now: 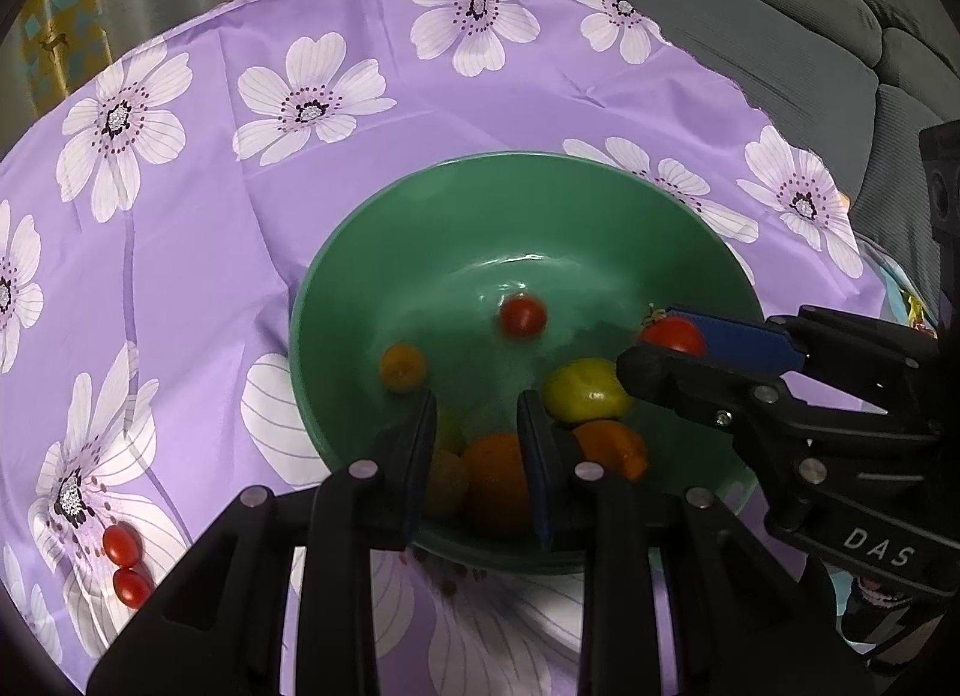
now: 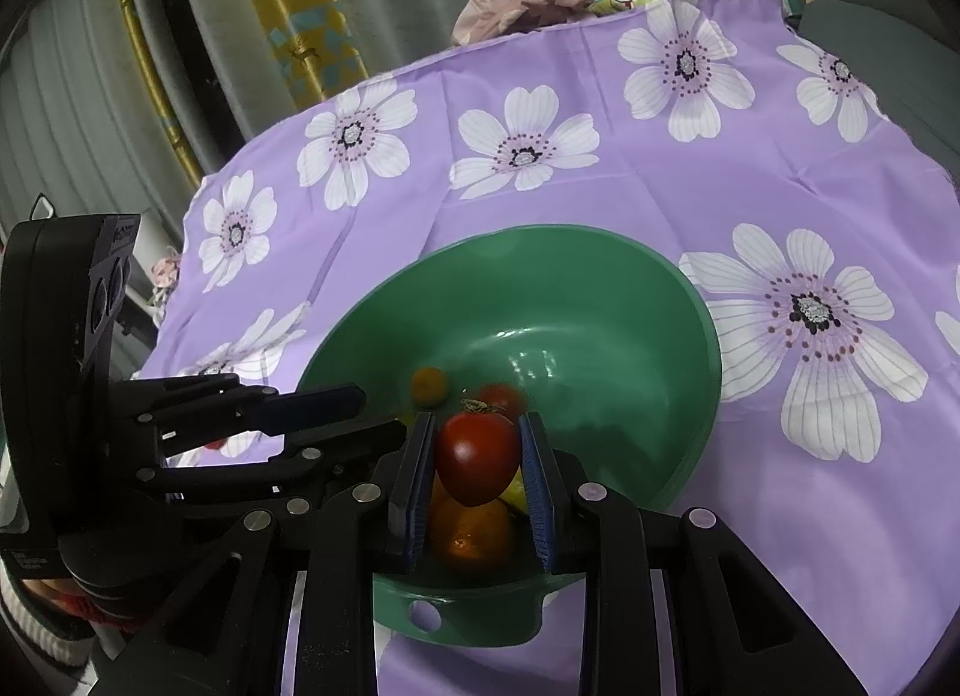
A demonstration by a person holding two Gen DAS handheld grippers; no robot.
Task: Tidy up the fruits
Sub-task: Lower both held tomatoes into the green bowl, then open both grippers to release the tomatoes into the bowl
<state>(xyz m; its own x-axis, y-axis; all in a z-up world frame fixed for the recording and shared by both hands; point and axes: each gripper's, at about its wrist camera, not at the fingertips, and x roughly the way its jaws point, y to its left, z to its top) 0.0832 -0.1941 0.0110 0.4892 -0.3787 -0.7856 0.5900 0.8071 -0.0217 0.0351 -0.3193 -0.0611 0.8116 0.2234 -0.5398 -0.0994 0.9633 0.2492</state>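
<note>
floral cloth (image 1: 252, 204), green bowl (image 1: 372, 252), two tomatoes (image 1: 126, 564)

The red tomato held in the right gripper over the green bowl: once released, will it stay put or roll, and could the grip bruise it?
The red tomato looks round and glossy, so it would probably roll down the green bowl toward the other fruit. Its skin looks smooth, so it may slip. The right gripper presses only its sides; a hard squeeze could bruise it.

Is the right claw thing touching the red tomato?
Touching. In the right wrist view, the right gripper has the red tomato squeezed between both blue pads, above the green bowl.
</note>
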